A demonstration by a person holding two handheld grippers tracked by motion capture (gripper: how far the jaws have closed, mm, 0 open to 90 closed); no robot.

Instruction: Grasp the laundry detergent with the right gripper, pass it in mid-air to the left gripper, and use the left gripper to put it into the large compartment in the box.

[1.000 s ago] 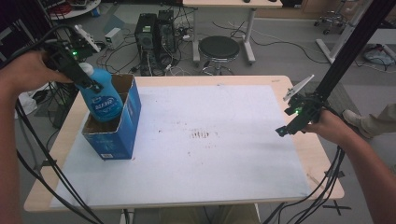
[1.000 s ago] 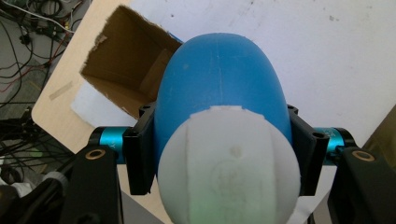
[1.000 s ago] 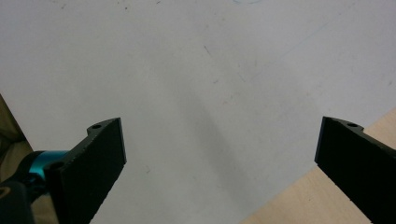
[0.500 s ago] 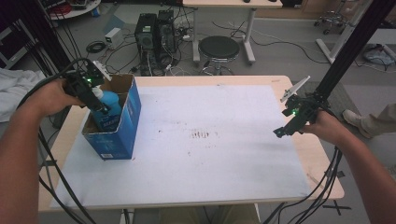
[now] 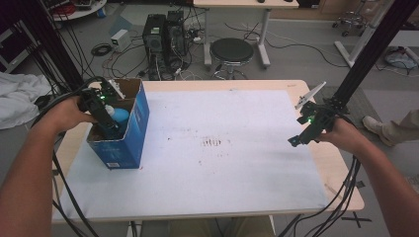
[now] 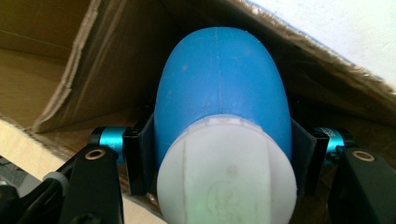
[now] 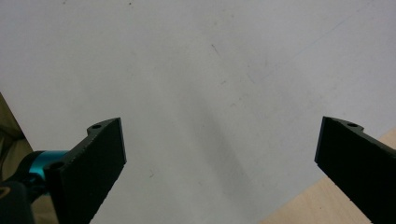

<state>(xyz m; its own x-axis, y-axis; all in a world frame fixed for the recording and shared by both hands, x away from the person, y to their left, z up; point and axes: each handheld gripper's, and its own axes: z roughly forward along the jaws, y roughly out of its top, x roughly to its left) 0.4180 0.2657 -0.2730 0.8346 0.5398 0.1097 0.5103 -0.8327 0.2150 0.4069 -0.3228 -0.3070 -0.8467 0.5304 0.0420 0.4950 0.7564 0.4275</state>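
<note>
Blue bottle (image 5: 118,117) with white cap (image 6: 227,172): inside the open blue cardboard box (image 5: 129,133), cap end towards the camera in the left gripper view, brown inner walls of the box on both sides of it

Blue cardboard box: stands near the left edge of the worktop, towards the far left corner, on the white sheet (image 5: 212,148), flaps open upwards

Left gripper (image 5: 106,123): reaches down into the box from the left side; its two black jaws are closed against opposite sides of the bottle body just behind the cap, touching it; green light lit on its body

Right gripper (image 5: 301,138): held near the right edge of the worktop, above the white sheet; jaws spread wide, nothing between them; well apart from the box

White sheet: covers most of the worktop (image 5: 341,170), bare wood showing along the edges; a patch of small brown marks (image 5: 212,143) near its centre

Floor beyond the far edge: black round stool (image 5: 232,51), computer towers (image 5: 165,37), loose cables
</note>
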